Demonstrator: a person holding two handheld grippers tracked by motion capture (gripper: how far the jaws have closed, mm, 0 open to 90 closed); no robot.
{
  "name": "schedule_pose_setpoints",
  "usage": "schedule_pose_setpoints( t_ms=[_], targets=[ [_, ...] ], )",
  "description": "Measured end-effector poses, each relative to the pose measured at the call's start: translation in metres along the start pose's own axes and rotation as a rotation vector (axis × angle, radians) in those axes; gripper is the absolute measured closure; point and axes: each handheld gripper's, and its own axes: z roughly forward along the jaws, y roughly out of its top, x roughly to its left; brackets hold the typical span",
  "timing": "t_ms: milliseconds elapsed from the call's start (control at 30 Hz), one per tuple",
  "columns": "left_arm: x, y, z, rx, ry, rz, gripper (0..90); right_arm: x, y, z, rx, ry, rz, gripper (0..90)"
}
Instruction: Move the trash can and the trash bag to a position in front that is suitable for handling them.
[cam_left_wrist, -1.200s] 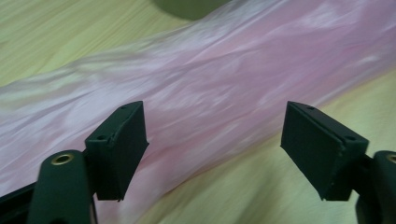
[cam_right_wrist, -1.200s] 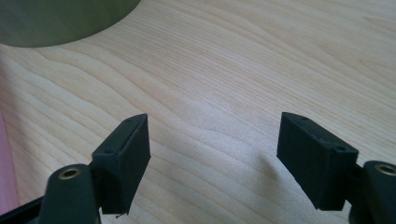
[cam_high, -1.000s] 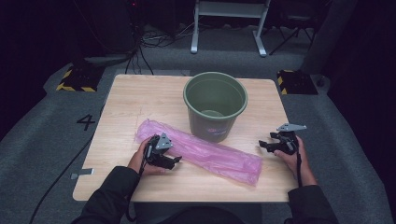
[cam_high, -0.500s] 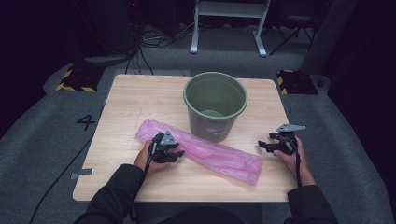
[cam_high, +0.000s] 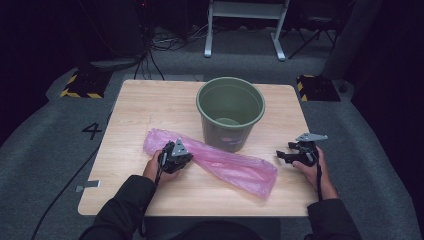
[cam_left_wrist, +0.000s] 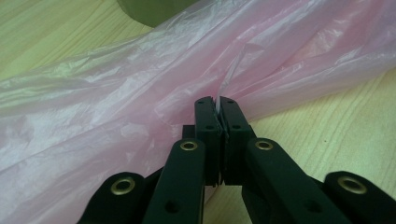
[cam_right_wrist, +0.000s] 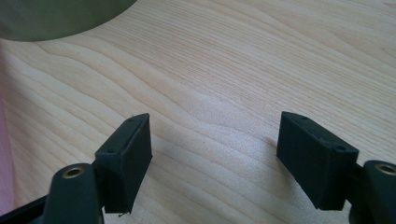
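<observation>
Pink plastic is what I have in hand: the pink bag (cam_high: 215, 162) lies flat and long across the wooden table (cam_high: 150, 107), running from left of centre down toward the near right, just in front of the green bucket (cam_high: 230, 112) and touching or all but touching its base. My left gripper (cam_high: 181, 156) sits on the bag's left part, and its jaws have just been closing; in the left gripper view the left gripper (cam_left_wrist: 218, 103) has its two black pads pressed together with a thin fold of the pink film (cam_left_wrist: 140, 93) pinched up between them, the rest of the bag spread crinkled beyond and to both sides. A curve of the bucket's wall shows at the top of that view. My right gripper (cam_high: 286, 154) rests at the right side of the table, well apart from the bag's near end, pointing left toward it. In the right gripper view the right gripper (cam_right_wrist: 215, 149) stands spread wide over bare wood, nothing between its pads, with the bucket's side at the upper left and a sliver of pink at the left edge.
</observation>
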Motion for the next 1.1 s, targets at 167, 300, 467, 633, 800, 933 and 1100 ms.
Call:
schedule_pose_setpoints(
  t_ms=[167, 300, 467, 633, 800, 933, 1100],
  targets=[
    [-0.001, 0.0, -0.004, -0.011, 0.002, 0.032, 89.7, 0.001, 0.0, 0.0, -0.003, -0.006, 0.003, 26.7],
    [0.0, 0.0, -0.008, -0.034, 0.013, 0.032, 89.8, 0.0, -0.001, 0.0, -0.003, -0.006, 0.004, 26.7],
    [0.001, -0.002, -0.014, -0.053, 0.036, 0.028, 89.8, 0.001, 0.0, 0.001, -0.003, -0.014, -0.003, 26.7],
    [0.002, -0.002, -0.019, -0.073, 0.074, 0.031, 89.8, 0.001, 0.001, 0.002, -0.003, -0.015, -0.002, 26.7],
    [0.003, -0.002, -0.026, -0.11, 0.104, 0.03, 89.9, 0.001, 0.001, 0.002, -0.002, -0.017, -0.002, 26.7],
    [0.003, -0.001, -0.03, -0.132, 0.119, 0.034, 89.9, 0.001, 0.001, 0.002, -0.002, -0.018, -0.004, 26.7],
    [0.003, 0.001, -0.038, -0.168, 0.142, 0.052, 90.0, 0.001, 0.001, 0.002, -0.003, -0.019, -0.001, 26.7]
  ],
)
